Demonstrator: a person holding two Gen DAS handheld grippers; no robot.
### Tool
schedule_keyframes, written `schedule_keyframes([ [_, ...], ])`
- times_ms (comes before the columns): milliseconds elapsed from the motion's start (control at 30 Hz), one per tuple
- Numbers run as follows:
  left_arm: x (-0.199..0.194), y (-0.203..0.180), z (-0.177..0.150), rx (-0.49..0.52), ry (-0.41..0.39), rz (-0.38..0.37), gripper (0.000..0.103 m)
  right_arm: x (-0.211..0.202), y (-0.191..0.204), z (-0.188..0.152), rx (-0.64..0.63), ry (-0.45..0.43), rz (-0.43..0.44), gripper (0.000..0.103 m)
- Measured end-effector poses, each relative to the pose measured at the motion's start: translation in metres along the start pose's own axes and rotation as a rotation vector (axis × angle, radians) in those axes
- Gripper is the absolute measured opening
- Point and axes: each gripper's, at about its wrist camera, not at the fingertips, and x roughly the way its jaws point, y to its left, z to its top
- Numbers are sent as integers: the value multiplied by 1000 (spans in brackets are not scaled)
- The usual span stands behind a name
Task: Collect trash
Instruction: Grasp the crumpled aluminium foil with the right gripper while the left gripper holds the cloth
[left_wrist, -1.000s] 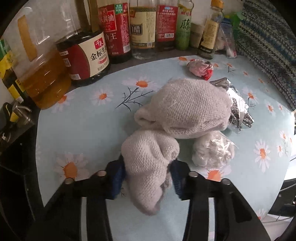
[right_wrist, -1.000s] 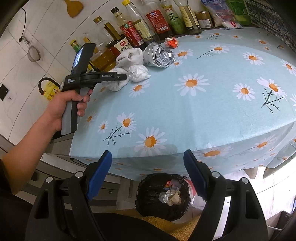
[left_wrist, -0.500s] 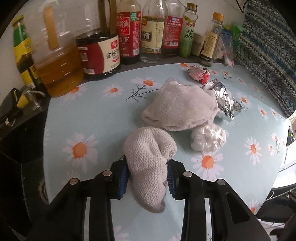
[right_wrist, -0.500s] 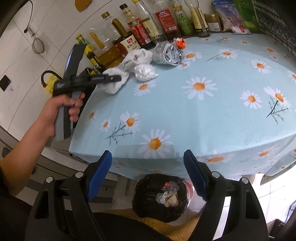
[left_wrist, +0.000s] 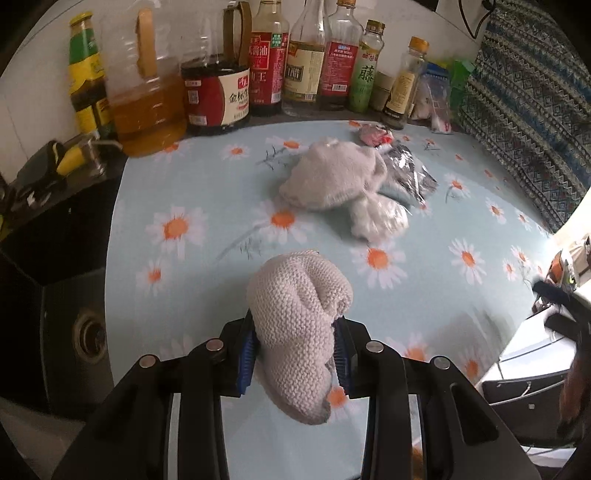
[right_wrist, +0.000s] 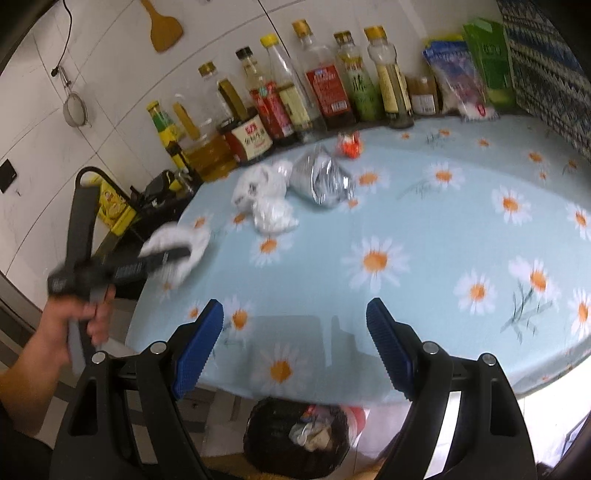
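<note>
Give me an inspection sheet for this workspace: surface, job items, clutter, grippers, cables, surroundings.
Surface: table under a light blue daisy cloth.
Job's things: knitted rag clamped in the left gripper; second knitted rag, white plastic wad, foil bag and red wrapper lie clustered near the bottles; black trash bin, already holding scraps, stands on the floor below the table's near edge.
Clutter: row of sauce and oil bottles along the back, packets at its right end.
Grippers: left shut on the rag; right gripper open, empty.
Cables: one dark cord on the wall.
Surroundings: tiled wall, hanging strainer, wooden spatula.
</note>
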Motion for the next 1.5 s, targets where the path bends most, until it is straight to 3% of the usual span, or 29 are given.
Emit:
schedule_keyframes([
  [200, -18, -2, -25, -45, -11, -19, 33, 4, -2, 32, 18, -28, 58, 79],
  [567, -45, -4, -66, -63, -12, 0, 33, 46, -7, 90, -60, -9, 26, 79],
  [733, -55, -3, -77, -88, -21, -2, 33, 88, -23, 119, -79, 72, -11, 79],
  [867, -63, 0, -86, -117, -29, -5, 33, 116, -31, 133, -83, 89, -40, 79],
  [1000, -69, 7, -97, -151, -21, -2, 33, 147, -36, 138, -92, 151, -25, 79],
  [1100, -70, 10, -105, -188, -9, -52, 33, 169, -35, 137, -138, 219, -16, 79],
  [1233, -70, 8, -113, -203, 1, -69, 33, 180, -39, 138, -146, 233, -22, 79],
  [1400, -69, 2, -118, -199, 9, -84, 33, 190, -36, 135, -143, 272, -21, 61],
  [1500, -71, 0, -121, -193, 15, -82, 33, 189, -33, 132, -155, 259, -20, 57],
])
